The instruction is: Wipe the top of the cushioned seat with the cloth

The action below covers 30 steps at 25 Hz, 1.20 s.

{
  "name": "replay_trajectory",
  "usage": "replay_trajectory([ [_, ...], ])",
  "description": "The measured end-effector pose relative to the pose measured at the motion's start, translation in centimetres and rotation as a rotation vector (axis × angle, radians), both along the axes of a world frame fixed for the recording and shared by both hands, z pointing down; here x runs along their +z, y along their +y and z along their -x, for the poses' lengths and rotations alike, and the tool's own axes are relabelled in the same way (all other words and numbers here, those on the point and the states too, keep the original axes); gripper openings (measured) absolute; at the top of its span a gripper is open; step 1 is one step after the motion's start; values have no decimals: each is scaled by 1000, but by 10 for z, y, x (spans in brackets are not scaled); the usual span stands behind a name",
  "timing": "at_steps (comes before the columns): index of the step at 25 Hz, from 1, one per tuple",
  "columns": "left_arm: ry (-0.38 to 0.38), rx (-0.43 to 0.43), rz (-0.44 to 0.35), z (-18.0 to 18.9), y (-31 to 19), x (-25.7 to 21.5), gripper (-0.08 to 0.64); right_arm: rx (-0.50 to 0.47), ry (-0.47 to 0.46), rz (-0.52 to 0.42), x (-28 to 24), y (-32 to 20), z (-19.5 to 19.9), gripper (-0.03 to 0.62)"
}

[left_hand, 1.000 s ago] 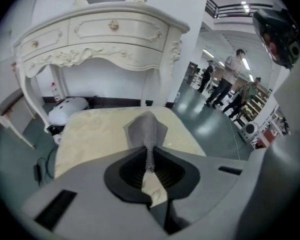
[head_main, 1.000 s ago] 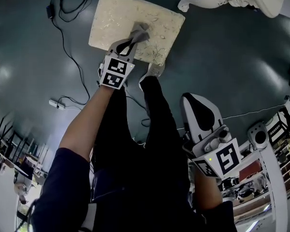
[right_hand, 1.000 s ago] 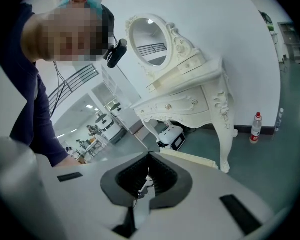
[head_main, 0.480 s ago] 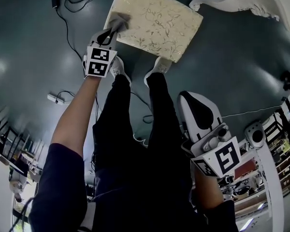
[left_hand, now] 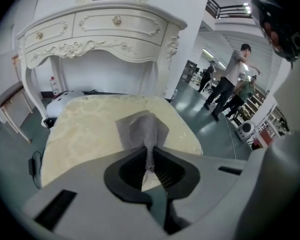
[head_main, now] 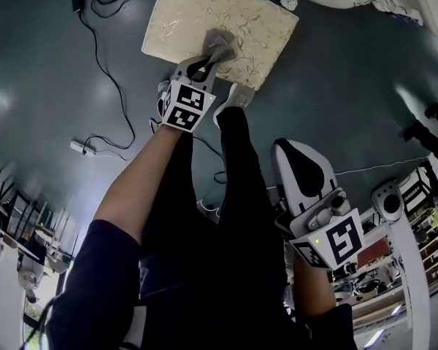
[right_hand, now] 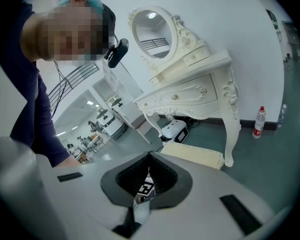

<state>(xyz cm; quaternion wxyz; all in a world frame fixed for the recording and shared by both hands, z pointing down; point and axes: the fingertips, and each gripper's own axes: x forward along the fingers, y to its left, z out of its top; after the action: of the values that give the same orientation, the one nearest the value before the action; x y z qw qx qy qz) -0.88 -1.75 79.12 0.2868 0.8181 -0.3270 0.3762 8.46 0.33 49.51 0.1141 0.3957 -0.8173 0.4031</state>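
One shift: left claw (head_main: 207, 58) pinching cloth (head_main: 220, 44), moved from seat (head_main: 197, 9) corner to near-edge middle; right claw (right_hand: 149, 158) pressed together.

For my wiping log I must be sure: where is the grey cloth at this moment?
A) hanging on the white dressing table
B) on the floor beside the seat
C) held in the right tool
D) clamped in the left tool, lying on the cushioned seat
D: the left tool is shut on the grey cloth, which spreads on top of the cushioned seat.
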Motion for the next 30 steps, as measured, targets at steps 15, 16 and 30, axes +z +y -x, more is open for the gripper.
replay_trajectory([
  [15,55,127,43,-121,39,6,32,81,2,6,18,11,-86,21],
  [16,57,135,46,-124,41,6,32,84,2,4,18,12,-88,21],
  [30,173,66,-185,-52,-15,-139,32,46,-14,-132,-33,-10,-37,21],
])
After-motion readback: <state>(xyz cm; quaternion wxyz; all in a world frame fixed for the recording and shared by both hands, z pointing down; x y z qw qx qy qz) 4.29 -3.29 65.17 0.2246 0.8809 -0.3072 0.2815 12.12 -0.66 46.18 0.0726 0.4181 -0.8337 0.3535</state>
